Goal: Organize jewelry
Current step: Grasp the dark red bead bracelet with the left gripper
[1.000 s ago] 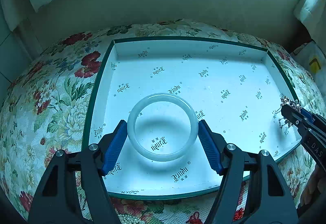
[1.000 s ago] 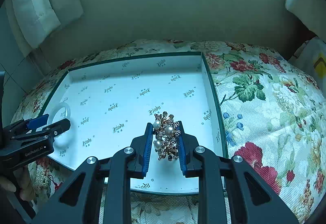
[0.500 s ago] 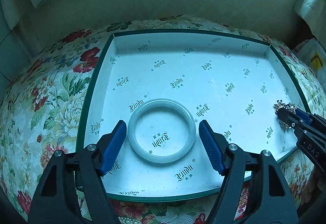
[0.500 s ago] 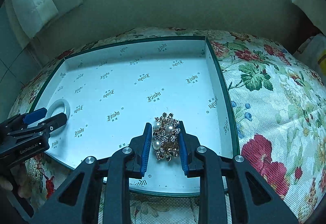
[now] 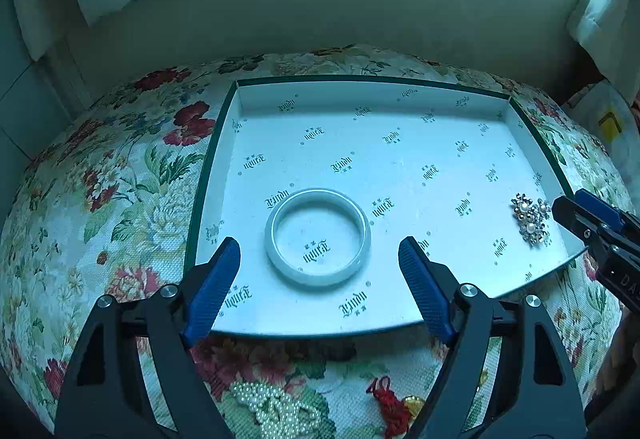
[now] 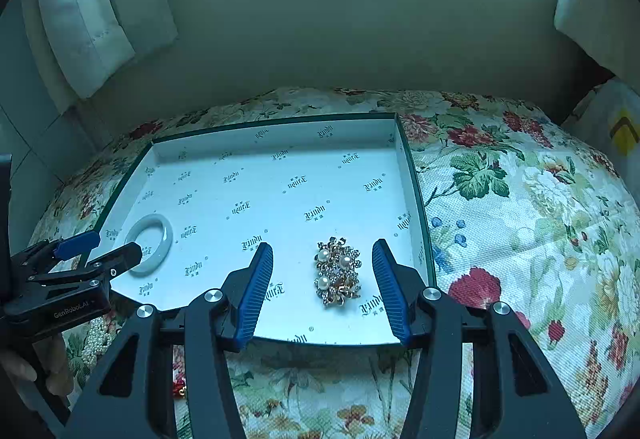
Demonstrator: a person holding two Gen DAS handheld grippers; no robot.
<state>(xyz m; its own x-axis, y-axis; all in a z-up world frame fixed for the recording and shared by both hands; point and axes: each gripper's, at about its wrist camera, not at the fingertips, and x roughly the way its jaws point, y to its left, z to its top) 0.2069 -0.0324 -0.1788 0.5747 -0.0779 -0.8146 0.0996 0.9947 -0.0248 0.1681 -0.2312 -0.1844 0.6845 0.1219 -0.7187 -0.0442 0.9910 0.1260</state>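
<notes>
A pale jade bangle [image 5: 318, 237] lies flat in the shallow white box [image 5: 400, 95] with a green rim. My left gripper [image 5: 320, 253] stands open just in front of it, its blue pads clear of the ring on both sides. A gold brooch with pearls [image 6: 338, 271] rests near the box's right wall [image 6: 412, 199]. My right gripper [image 6: 322, 257] is open around it, jaws opening, pads apart from it. The bangle [image 6: 150, 243] and the left gripper [image 6: 98, 249] show at left in the right wrist view; the brooch [image 5: 530, 219] and the right gripper [image 5: 570, 207] show at right in the left wrist view.
The box sits on a floral cloth [image 6: 520, 207]. In front of it lie a pearl necklace [image 5: 276, 411] and a red tassel charm [image 5: 390, 403]. A wall rises close behind, with curtains [image 6: 92, 7] at both sides. A hand [image 6: 24, 367] holds the left tool.
The right gripper let go of the brooch and spread its jaws. The left gripper widened and drew back from the bangle, which now lies free. Both pulled back and up a little.
</notes>
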